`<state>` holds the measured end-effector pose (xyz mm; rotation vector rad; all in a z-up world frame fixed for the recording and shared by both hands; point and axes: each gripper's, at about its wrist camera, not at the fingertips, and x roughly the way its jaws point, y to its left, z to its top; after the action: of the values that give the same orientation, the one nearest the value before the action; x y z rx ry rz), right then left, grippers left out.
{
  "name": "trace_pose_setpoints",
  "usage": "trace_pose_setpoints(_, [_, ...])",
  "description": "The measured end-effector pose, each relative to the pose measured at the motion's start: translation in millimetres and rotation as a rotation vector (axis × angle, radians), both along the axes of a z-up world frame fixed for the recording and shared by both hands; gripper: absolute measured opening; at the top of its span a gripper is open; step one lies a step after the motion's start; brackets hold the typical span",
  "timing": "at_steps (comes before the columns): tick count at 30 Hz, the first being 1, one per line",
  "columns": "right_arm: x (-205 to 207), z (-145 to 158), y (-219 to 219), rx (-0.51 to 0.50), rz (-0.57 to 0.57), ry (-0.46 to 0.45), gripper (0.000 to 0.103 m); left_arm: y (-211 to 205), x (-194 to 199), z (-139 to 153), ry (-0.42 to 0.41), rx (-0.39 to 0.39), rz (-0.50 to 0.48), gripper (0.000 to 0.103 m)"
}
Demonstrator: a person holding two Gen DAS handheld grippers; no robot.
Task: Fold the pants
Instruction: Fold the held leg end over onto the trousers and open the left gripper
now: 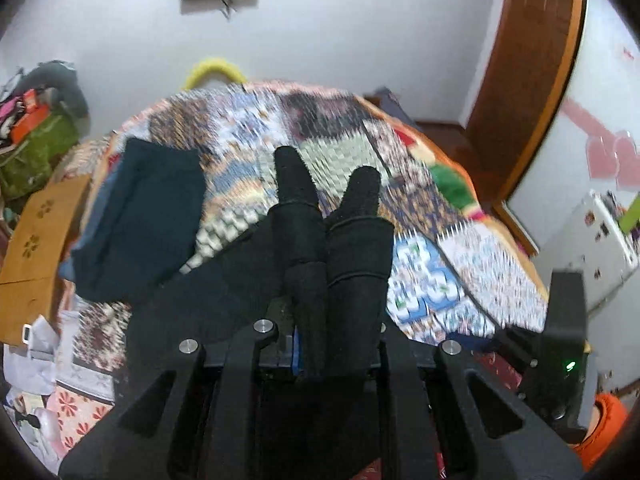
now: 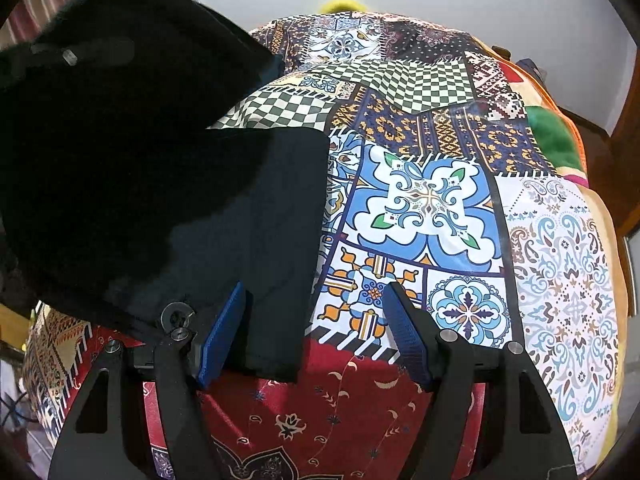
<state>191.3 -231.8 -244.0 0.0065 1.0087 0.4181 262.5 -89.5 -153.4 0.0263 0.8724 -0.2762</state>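
- We have open bedspread [image 2: 424, 200] ahead and to the right of our right gripper [image 2: 316, 334]; nothing lies on those patchwork panels.
- The dark pants [image 2: 256, 208] cover the spread on our left, one edge lying between the right gripper's parted fingers.
- A lifted black fold of fabric [image 2: 132, 80] blocks the upper left.
- Beyond the bed, a cardboard box [image 1: 38, 236] and piled clutter [image 1: 36, 128] crowd the left side.

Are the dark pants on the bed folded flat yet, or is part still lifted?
Partly lifted: the pants lie on the patchwork bedspread, while one end hangs raised at upper left.
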Motion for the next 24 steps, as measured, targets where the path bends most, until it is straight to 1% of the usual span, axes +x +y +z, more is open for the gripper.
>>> trace_pose_setpoints(4, [-0.7,0.5,-1.6,0.009,-0.001,0.0,0.067,-13.5,-1.6,-16.5,0.052,0.019,-0.033,0.014])
trace_pose_setpoints(10, [-4.1,2.3,-3.4,0.011,0.0,-0.007,0.067,-21.5,-11.4,-27.2,0.083,0.049,-0.066,0.016])
trace_pose_setpoints(11, [-4.6,2.4,-3.6,0.011,0.0,-0.008,0.067,-20.8,-12.7,-27.5,0.083,0.053,-0.072,0.019])
trace_pose_setpoints(12, [-5.1,2.7,-4.0,0.011,-0.001,-0.01,0.067,-20.3,-15.4,-26.8,0.086,0.051,-0.082,0.023])
trace_pose_setpoints(13, [-5.5,2.9,-4.3,0.011,-0.002,-0.011,0.067,-19.5,-18.7,-25.5,0.098,0.035,-0.101,0.034])
trace_pose_setpoints(14, [-5.9,3.0,-4.5,0.011,-0.004,-0.012,0.067,-18.5,-21.2,-24.1,0.113,0.01,-0.121,0.049])
trace_pose_setpoints(15, [-6.4,3.5,-4.8,0.01,-0.006,-0.013,0.067,-17.0,-25.8,-20.5,0.123,-0.023,-0.141,0.057])
trace_pose_setpoints(16, [-6.3,3.8,-5.1,0.01,-0.006,-0.013,0.067,-15.9,-30.3,-16.5,0.108,-0.035,-0.149,0.066])
trace_pose_setpoints(17, [-6.7,4.2,-5.6,0.01,-0.007,-0.014,0.067,-14.4,-35.5,-10.8,0.082,-0.034,-0.152,0.071])
trace_pose_setpoints(18, [-7.4,4.7,-6.1,0.009,-0.009,-0.014,0.067,-11.8,-40.7,-3.1,0.046,-0.013,-0.147,0.073])
trace_pose_setpoints(20, [-9.4,5.6,-6.9,0.007,-0.009,-0.015,0.067,-5.5,-44.4,8.0,-0.004,0.024,-0.126,0.084])
trace_pose_setpoints(21, [-10.4,6.6,-7.5,0.006,-0.009,-0.016,0.067,1.7,-45.3,14.4,-0.04,0.048,-0.105,0.087])
trace_pose_setpoints(22, [-11.0,7.5,-8.4,0.006,-0.009,-0.017,0.067,7.8,-44.0,18.5,-0.067,0.055,-0.084,0.092])
trace_pose_setpoints(23, [-12.3,9.4,-9.4,0.006,-0.01,-0.02,0.067,15.1,-42.3,22.1,-0.094,0.081,-0.059,0.097])
trace_pose_setpoints(24, [-12.9,10.8,-9.9,0.006,-0.011,-0.023,0.067,25.1,-39.4,25.0,-0.127,0.123,-0.023,0.098])
